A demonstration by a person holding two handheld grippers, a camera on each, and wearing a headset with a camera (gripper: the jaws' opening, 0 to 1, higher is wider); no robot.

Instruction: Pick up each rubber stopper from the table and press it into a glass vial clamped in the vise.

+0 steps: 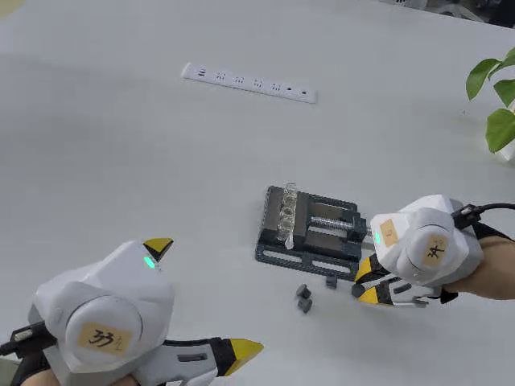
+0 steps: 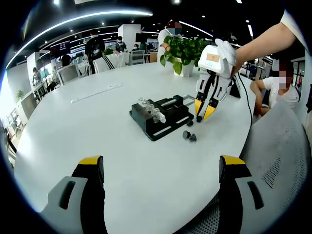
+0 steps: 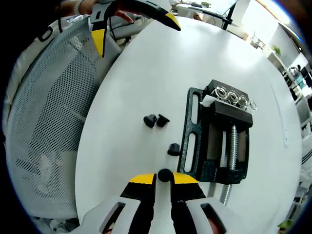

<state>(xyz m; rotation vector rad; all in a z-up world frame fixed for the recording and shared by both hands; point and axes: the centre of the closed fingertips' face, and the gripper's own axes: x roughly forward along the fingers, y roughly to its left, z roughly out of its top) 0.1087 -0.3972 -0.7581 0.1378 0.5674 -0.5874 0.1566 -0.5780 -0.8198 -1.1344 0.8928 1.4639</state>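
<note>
White tabletop [image 1: 121, 145] runs out to a power strip [image 1: 249, 83] at the far side and a potted plant [image 1: 495, 96] off to my right. Near the middle sits the vise [image 3: 214, 141], clamping a row of four glass vials [image 3: 230, 96] whose mouths look open and unplugged.

My right gripper [image 3: 163, 178] is pinched almost closed on one rubber stopper [image 3: 165, 174], held at the very tips, low beside the vise's base. Three loose stoppers [image 3: 150, 120] lie on the table just beside the vise. My left gripper [image 2: 162, 163] hangs with its jaws spread wide and nothing between them, well apart from the work.

I judge the step in hand to be carrying this stopper to a vial. The hold looks shallow, so I would lift slowly and avoid any quick twist of the wrist. I cannot tell which end of the stopper faces down, so I would check that before lowering. Over an end vial, I would centre the stopper on the mouth and press straight along the vial's axis. A sideways shove could chip the glass or pop the stopper free. I would release only once it sits square.
</note>
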